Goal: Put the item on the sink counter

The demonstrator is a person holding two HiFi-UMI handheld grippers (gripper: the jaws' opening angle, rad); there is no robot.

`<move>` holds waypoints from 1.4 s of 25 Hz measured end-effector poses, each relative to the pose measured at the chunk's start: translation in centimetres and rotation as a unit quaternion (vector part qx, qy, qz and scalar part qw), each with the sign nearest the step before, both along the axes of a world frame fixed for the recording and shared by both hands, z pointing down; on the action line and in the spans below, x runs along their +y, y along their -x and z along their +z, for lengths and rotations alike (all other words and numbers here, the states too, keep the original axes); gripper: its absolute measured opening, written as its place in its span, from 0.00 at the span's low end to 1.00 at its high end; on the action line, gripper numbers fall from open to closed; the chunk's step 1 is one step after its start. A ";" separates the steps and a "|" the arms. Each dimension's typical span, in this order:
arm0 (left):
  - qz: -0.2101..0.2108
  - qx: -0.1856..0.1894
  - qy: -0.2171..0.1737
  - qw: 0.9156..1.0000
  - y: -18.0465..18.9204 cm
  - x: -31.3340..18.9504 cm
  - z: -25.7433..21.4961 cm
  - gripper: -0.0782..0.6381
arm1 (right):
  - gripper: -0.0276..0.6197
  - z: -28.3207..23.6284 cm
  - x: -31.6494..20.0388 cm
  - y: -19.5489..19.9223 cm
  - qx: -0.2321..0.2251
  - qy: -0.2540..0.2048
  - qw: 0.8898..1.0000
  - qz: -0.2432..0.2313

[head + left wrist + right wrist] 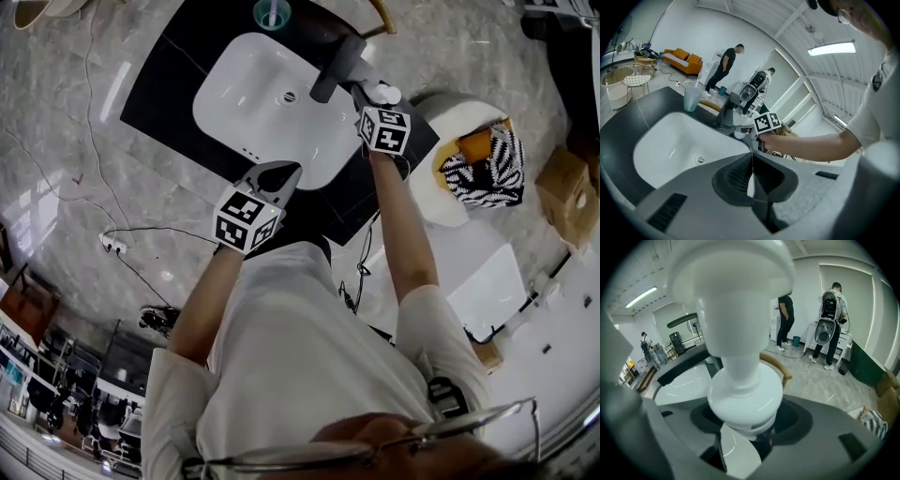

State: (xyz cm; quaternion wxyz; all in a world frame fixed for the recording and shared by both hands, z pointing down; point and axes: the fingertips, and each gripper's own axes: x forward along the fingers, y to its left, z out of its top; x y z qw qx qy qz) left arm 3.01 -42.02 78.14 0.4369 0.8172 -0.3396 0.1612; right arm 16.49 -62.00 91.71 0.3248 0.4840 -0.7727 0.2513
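Note:
A white pump bottle (382, 93) is clamped in my right gripper (371, 96), just above the black sink counter (164, 80) beside the dark faucet (336, 67). In the right gripper view the bottle (740, 385) fills the middle, its pump head toward the camera, and the jaws press on its body. My left gripper (279, 174) hangs over the near rim of the white basin (253, 108). Its jaws meet with nothing between them (751, 174). From the left gripper view I see the right gripper's marker cube (767, 123) next to the faucet (724, 115).
A pale green cup (271, 13) with a straw stands on the counter behind the basin. To the right are a white seat with a zebra-patterned bag (487, 169) and a cardboard box (567, 192). A power strip (112, 244) and cables lie on the marble floor. People stand in the background.

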 end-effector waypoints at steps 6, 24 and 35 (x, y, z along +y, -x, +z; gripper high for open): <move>-0.001 -0.003 0.002 1.000 -0.4 0.5 0.1 0.12 | 0.49 0.4 0.1 0.5 0.000 0.007 1.000 -0.016; 0.016 -0.012 -0.045 0.999 -0.6 3.0 -6.6 0.12 | 0.57 -7.8 3.9 -0.8 -0.001 -0.026 0.999 -0.018; 0.046 0.010 -0.091 0.995 3.2 6.8 -12.8 0.12 | 0.46 -17.5 12.9 0.6 -0.018 -0.049 0.998 0.025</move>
